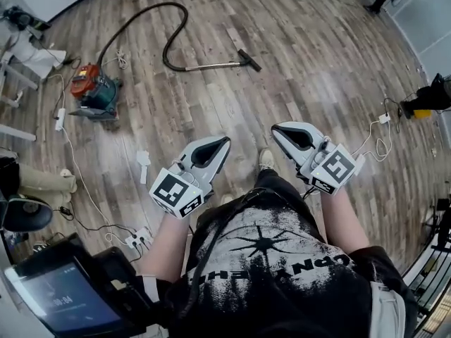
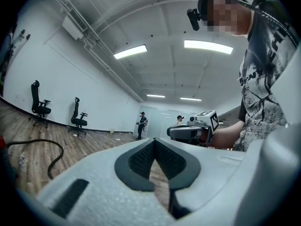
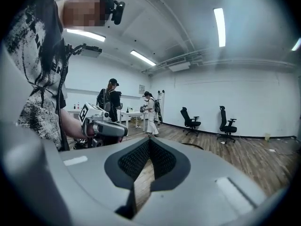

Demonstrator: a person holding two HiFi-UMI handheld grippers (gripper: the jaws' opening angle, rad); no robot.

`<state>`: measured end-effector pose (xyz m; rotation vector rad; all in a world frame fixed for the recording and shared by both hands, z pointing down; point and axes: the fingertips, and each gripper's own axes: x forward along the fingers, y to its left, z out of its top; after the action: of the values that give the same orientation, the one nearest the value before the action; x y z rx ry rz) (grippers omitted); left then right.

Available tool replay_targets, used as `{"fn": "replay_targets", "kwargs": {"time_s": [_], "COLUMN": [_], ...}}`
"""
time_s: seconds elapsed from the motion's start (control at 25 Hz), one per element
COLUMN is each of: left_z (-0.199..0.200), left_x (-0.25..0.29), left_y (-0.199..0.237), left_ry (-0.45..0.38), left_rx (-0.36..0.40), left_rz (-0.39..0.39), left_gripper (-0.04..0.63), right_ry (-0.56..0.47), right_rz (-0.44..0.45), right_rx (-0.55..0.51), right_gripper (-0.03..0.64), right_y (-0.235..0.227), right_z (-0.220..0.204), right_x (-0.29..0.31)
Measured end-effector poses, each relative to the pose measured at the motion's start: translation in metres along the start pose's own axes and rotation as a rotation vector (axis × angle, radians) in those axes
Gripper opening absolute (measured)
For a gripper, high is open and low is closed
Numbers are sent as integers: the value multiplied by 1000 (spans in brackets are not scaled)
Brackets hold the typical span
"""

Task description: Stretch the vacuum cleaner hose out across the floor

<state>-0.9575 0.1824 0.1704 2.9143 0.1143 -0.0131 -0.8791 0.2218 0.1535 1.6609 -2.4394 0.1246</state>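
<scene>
**Hose lies looped, well ahead of both empty grippers**

The black vacuum hose (image 1: 168, 46) curls toward the far edge of the wood floor (image 1: 317, 62). It runs from the canister (image 1: 93, 90) at the left to the wand (image 1: 215, 65), which lies left to right. The left gripper (image 1: 224, 144) and right gripper (image 1: 277, 130) have their jaws together on nothing, well short of the hose. The left looks nearer the loop.

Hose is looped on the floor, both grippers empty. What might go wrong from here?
1. The left gripper and right gripper have shut jaws, well short of the hose; unless opened first, they would only nudge it.
2. The power strip lies on the floor beside the person: a likely trip or snag.
3. Pulling the wand may drag the vacuum cleaner instead of straightening the loop.
</scene>
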Motion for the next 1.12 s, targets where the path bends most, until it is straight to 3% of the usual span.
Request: {"fn": "replay_targets", "kwargs": {"time_s": [0.24,0.36,0.64,1.12], "left_z": [2,9,13,39], "left_x": [-1,12,81,239], "left_y": [21,52,98,166], "left_ry": [-1,14,69,123], "left_rx": [16,-1,-15,15], "left_rz": [57,84,125,196], "left_gripper": [0,1,2,1], "right_ry": [14,23,-4,-34], "right_rz": [41,69,123,194], "right_rx": [-15,3,49,44], "right_gripper": [8,8,8,8], "right_y": [-11,-38,-123,-308], "right_z": [1,2,-3,-11], "right_x": [17,40,64,69]}}
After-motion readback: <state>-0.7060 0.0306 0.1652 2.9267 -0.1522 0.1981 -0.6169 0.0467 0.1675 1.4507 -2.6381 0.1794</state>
